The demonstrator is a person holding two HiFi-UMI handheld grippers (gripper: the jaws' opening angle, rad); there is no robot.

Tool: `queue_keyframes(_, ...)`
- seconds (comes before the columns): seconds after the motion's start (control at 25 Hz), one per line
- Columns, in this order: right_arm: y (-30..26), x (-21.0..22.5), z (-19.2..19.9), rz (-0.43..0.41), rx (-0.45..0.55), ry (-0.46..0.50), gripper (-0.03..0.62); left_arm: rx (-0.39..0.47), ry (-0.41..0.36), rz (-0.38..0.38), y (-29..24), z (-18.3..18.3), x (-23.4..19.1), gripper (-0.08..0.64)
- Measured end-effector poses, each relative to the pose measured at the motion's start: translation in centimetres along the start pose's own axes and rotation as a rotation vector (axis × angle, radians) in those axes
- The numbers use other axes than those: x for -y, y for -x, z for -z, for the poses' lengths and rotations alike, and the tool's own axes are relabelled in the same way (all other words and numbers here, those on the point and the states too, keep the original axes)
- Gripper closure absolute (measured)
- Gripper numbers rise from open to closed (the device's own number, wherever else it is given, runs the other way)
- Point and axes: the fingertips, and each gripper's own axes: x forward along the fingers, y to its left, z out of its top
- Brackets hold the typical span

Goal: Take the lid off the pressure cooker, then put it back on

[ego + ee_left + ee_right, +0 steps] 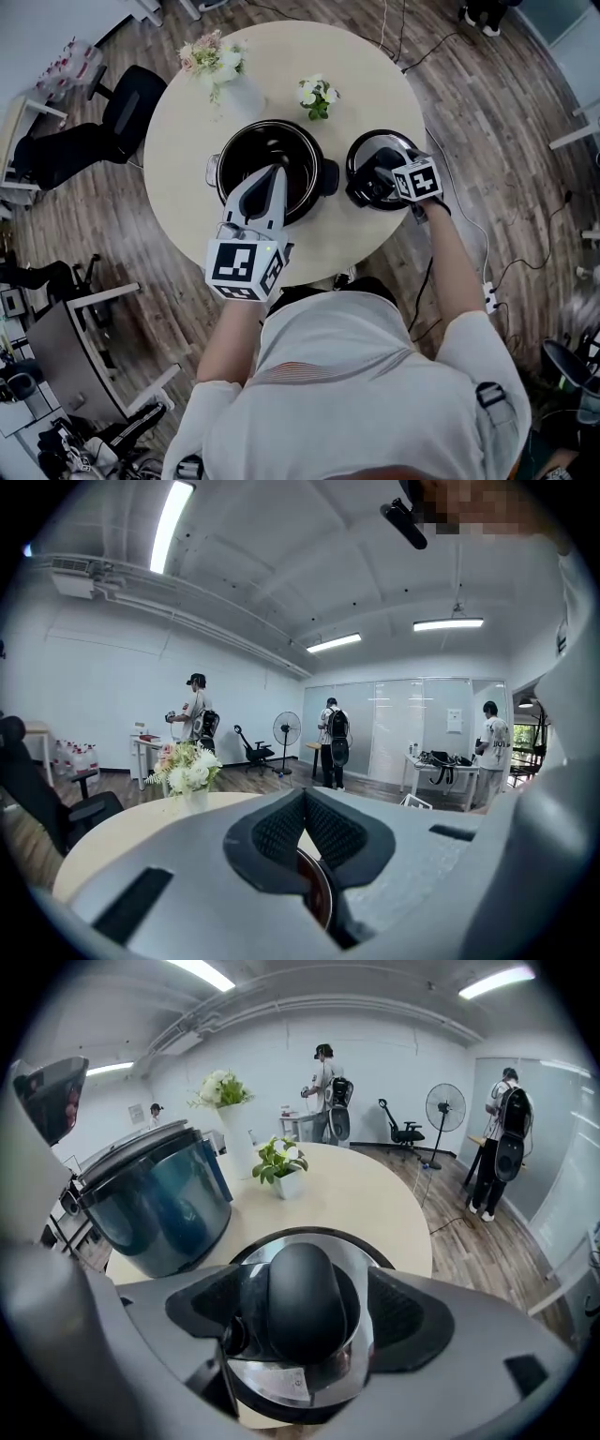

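Grey left tongs (303, 797) clenched; right tongs (305, 1312), in their own view, released astride lid (291, 1384).

table (281, 56): plain cream from my feed, no pattern
pressure cooker (281, 164): I see a black inside and a silver rim; outer wall reads dark bluish in the right gripper view
lid (375, 159): black rim and black knob, chrome centre
left gripper (277, 176): grey shell, black ribbed pads (281, 832)
right gripper (302, 1307): same grey, same black ribbing
marker cubes (246, 267): white faces, black square codes
bouquet (214, 58): pink and white blooms, green leaves
small plant (317, 96): white flowers, green leaves, white pot
floor (487, 112): grey-brown wood-grain planks
shirt (356, 375): white
chair (131, 103): black
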Motion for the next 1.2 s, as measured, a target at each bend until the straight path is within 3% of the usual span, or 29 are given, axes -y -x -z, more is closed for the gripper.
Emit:
queue_keyframes(0.48,-3.2,-0.1,1.6,-0.047,-0.075,0.009,0.176,0.017,0.01,-0.043,-0.1,-0.3,-0.7,0.556)
queue_keyframes(0.68,-3.1,-0.1,1.1,-0.012,-0.076,0.045,0.29,0.021,0.02,-0.047,-0.2,-0.4,-1.2,0.557)
queue_keyframes(1.2,-3.6,-0.1,1.1,-0.008,-0.09,0.074,0.307,0.025,0.026,-0.038,-0.3,-0.4,-1.5,0.555)
